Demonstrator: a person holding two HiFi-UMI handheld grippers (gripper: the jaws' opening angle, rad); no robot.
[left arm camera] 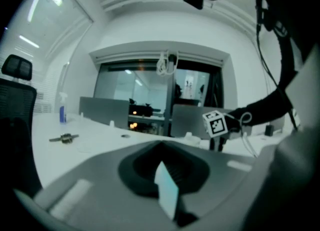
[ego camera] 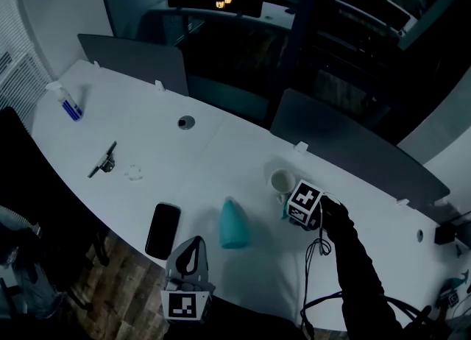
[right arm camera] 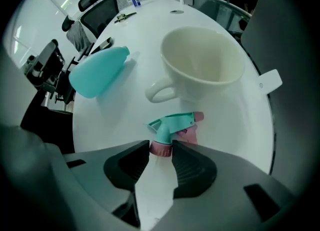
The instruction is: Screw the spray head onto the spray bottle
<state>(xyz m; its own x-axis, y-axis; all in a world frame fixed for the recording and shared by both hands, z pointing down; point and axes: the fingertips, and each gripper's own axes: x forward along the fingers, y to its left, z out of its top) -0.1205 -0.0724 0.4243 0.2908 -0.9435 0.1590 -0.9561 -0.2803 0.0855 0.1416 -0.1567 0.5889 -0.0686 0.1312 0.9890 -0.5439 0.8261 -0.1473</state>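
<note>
The teal spray bottle (ego camera: 234, 222) lies on its side on the white table, without a head; the right gripper view has the bottle (right arm camera: 97, 70) at the upper left. The teal spray head (right arm camera: 172, 124) with a pink collar lies just in front of a white mug (right arm camera: 202, 62). My right gripper (right arm camera: 161, 150) stands open, the pink collar sitting between its two jaw tips. In the head view the right gripper (ego camera: 288, 210) is beside the mug (ego camera: 282, 181) and hides the spray head. My left gripper (ego camera: 188, 263) rests shut at the table's front edge, holding nothing.
A black phone (ego camera: 163, 229) lies left of the bottle. Farther left are a small metal tool (ego camera: 103, 160), a blue spray bottle (ego camera: 68, 103) and a cable hole (ego camera: 186, 122). Grey dividers (ego camera: 132, 59) line the far edge. Cables trail from the right sleeve.
</note>
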